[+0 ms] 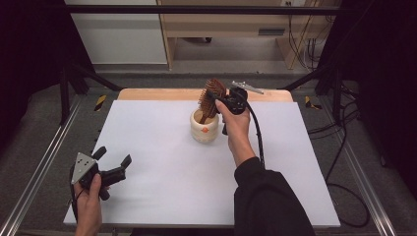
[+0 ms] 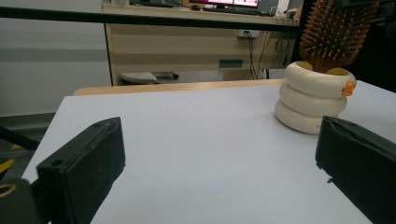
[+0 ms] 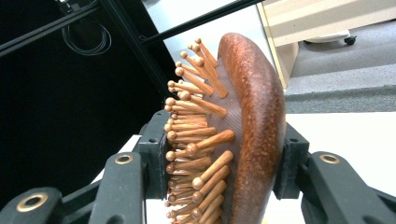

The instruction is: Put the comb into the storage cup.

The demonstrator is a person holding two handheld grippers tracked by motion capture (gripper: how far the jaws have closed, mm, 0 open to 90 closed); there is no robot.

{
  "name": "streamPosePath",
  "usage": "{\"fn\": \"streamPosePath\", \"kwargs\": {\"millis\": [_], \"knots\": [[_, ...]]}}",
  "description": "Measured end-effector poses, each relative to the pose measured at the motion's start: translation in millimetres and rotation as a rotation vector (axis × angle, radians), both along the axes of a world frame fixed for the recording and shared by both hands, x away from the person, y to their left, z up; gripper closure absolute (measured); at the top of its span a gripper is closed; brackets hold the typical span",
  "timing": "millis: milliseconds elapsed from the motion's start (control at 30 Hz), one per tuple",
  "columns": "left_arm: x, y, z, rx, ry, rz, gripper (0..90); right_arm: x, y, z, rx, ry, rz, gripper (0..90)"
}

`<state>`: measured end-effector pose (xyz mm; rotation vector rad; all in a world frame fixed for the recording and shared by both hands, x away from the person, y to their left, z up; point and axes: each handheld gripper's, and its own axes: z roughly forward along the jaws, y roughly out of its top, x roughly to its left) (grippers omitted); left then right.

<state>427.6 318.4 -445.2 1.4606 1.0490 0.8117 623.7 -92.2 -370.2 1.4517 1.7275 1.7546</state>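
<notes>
Seen from the high view, the right gripper [image 1: 216, 101] holds a wooden hairbrush [image 1: 211, 97] by its head above a cream ringed holder [image 1: 204, 127] that stands toward the far middle of the white tabletop [image 1: 162, 162]; the brush's lower end reaches down into the holder's mouth. The right gripper view brings what that angle cannot: the jaws are pinched across the brush head [image 3: 233, 135], one pad on the ball-tipped wooden pins, the other on the smooth rounded back. The left gripper [image 1: 112, 166] rests low at the near left corner of the tabletop, held in the left hand [image 1: 90, 201], well apart from the holder, its jaws spread with nothing between them. The left gripper view, low over the surface, shows the holder [image 2: 312, 98] as three stacked rings with a small orange piece on its rim, and the brush [image 2: 334, 32] with its pins facing the camera.
</notes>
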Motion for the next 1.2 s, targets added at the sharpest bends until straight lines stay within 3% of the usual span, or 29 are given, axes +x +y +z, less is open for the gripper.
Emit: {"fn": "streamPosePath", "kwargs": {"millis": [1200], "knots": [[0.2,-1.0,-0.3,0.0,0.002,-0.003,1.6,4.1,-14.7,-6.6,0.045,0.049,-0.019,47.2]]}}
